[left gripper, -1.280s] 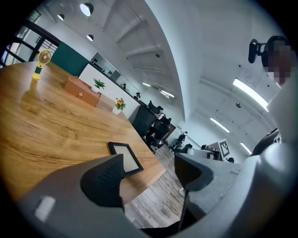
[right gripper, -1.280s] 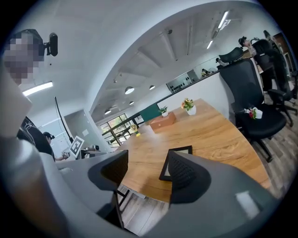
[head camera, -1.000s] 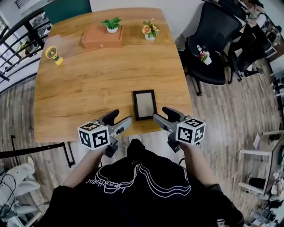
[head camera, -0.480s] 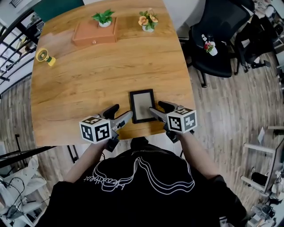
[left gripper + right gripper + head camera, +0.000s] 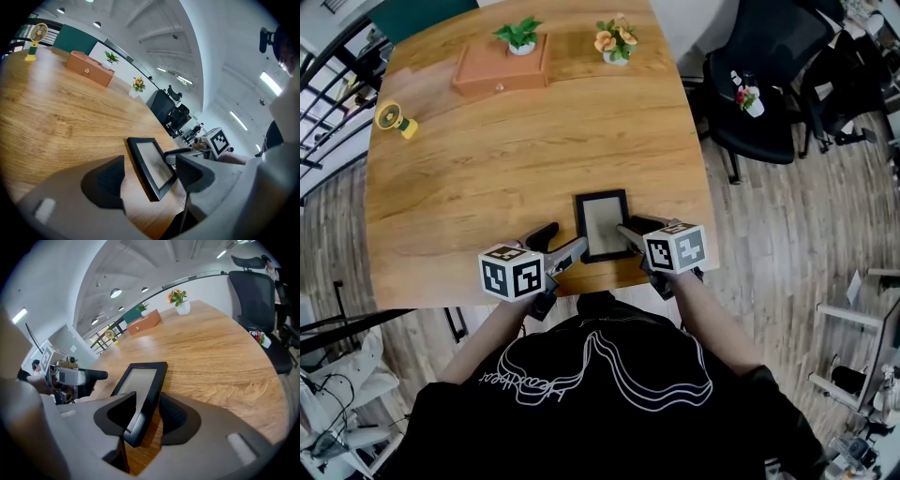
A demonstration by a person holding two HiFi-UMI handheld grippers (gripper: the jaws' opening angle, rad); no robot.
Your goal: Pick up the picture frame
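Honey-brown wooden tabletop (image 5: 487, 169) fills the scene, with office chairs beyond it. The black rectangular picture frame (image 5: 602, 223) lies flat near the table's front edge. The right gripper (image 5: 625, 232) reaches the frame's right rail; its jaws have just been closing, one over the glass and one outside the rail, and seemingly are not yet pinching it, though the angle leaves this uncertain. The left gripper (image 5: 562, 239) sits just beside the frame's near left corner, jaws spread and empty.
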